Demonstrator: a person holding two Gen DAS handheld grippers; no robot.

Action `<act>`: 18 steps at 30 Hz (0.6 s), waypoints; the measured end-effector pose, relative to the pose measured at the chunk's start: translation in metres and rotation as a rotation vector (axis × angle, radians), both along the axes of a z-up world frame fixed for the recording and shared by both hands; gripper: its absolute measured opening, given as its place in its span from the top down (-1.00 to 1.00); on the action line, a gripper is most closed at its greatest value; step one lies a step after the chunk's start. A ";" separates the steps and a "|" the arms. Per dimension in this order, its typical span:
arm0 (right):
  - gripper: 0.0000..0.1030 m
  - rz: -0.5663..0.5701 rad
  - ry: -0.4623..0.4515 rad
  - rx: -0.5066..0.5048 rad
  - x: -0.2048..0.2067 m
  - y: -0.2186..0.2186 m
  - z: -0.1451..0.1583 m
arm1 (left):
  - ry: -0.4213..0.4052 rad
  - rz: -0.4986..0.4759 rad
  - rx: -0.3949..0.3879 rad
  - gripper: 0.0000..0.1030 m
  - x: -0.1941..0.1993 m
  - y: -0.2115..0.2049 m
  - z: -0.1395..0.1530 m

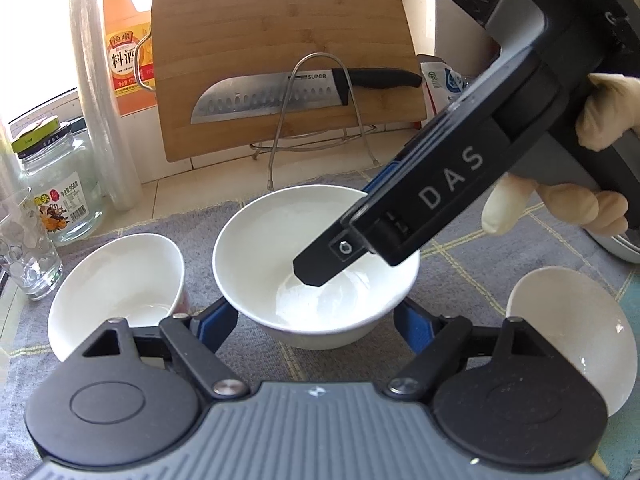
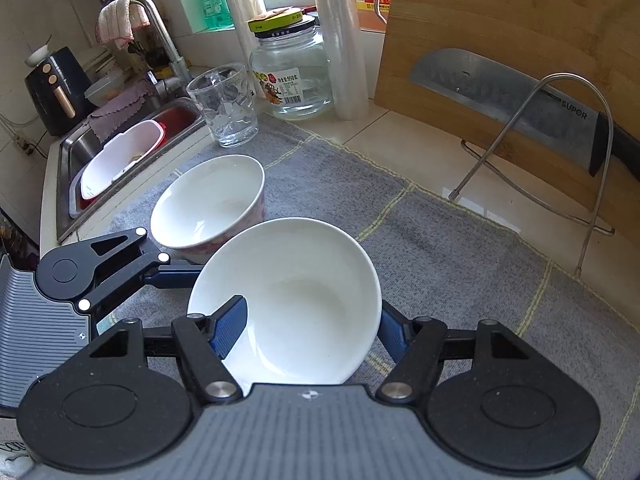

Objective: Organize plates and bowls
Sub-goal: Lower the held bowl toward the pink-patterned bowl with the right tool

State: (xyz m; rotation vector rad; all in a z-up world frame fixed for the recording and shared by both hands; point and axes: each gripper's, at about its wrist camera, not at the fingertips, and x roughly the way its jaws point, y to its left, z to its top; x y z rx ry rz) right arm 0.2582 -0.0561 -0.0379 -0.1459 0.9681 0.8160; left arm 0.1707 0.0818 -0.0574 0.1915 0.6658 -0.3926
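Nearest the lens in the left wrist view, the left gripper (image 1: 316,326) stands wide open with its blue-padded fingers (image 1: 216,322) flanking the base of the middle bowl (image 1: 316,264) at frame centre; whether the pads touch its wall cannot be told, and it has hold of nothing as yet. From the upper right of that frame the right gripper (image 1: 320,268) reaches in, one black finger dipping inside the bowl. In the right wrist view the right gripper (image 2: 312,330) straddles the near rim of the same bowl (image 2: 286,300), left pad inside, right pad outside; the gap appears wider than the wall, so a firm clamp is not evident. A second bowl (image 1: 116,288) with a faint pink pattern on its outer wall sits just beside it at lower left, and a third bowl (image 1: 576,336) lies tilted at the lower right edge. All rest on a grey cloth (image 1: 500,264) with pale yellow check lines. Risk, in my judgement: the glazed white ceramic is smooth and glossy, so a one-sided pinch on a thin curved rim may slip or tip the bowl, and two grippers working the same bowl may collide. The neighbouring bowl is close enough to be knocked, and a drinking glass (image 1: 24,248) and a glass jar (image 1: 60,184) stand at the left edge. The woven cloth should damp sliding. A bamboo cutting board (image 1: 280,56) and a steel knife (image 1: 280,94) stand behind on a wire rack (image 1: 316,120), well apart.
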 end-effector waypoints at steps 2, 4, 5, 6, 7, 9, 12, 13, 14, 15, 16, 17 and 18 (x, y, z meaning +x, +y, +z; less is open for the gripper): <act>-0.45 0.000 0.003 0.009 -0.004 -0.003 0.005 | -0.001 -0.002 0.003 -0.64 -0.004 0.000 0.004; -0.45 0.001 0.003 0.017 -0.008 -0.005 0.010 | -0.001 -0.005 0.002 -0.64 -0.008 -0.001 0.008; -0.45 0.001 0.004 0.019 -0.011 -0.006 0.012 | 0.001 -0.007 0.003 -0.64 -0.011 -0.001 0.010; -0.45 0.001 0.004 0.021 -0.013 -0.007 0.014 | 0.002 -0.009 0.003 -0.64 -0.013 -0.002 0.012; -0.45 0.002 0.003 0.023 -0.016 -0.008 0.017 | 0.001 -0.010 0.003 -0.64 -0.016 -0.002 0.014; -0.45 0.003 0.001 0.023 -0.023 -0.010 0.021 | 0.000 -0.016 0.005 -0.64 -0.022 -0.004 0.017; -0.45 0.005 -0.006 0.031 -0.033 -0.014 0.028 | -0.005 -0.019 0.004 -0.64 -0.031 -0.006 0.022; -0.45 0.004 -0.007 0.034 -0.036 -0.016 0.031 | -0.006 -0.021 0.004 -0.64 -0.034 -0.007 0.024; -0.45 0.003 -0.008 0.037 -0.040 -0.017 0.033 | -0.005 -0.022 0.004 -0.64 -0.037 -0.008 0.025; -0.45 0.002 -0.010 0.039 -0.043 -0.019 0.035 | -0.005 -0.023 0.005 -0.64 -0.040 -0.009 0.026; -0.45 0.002 -0.014 0.040 -0.047 -0.020 0.037 | -0.006 -0.025 0.005 -0.64 -0.043 -0.010 0.027; -0.45 0.001 -0.017 0.042 -0.050 -0.022 0.039 | -0.008 -0.027 0.005 -0.64 -0.047 -0.011 0.028; -0.45 -0.002 -0.019 0.046 -0.054 -0.024 0.041 | -0.009 -0.029 0.006 -0.64 -0.050 -0.012 0.029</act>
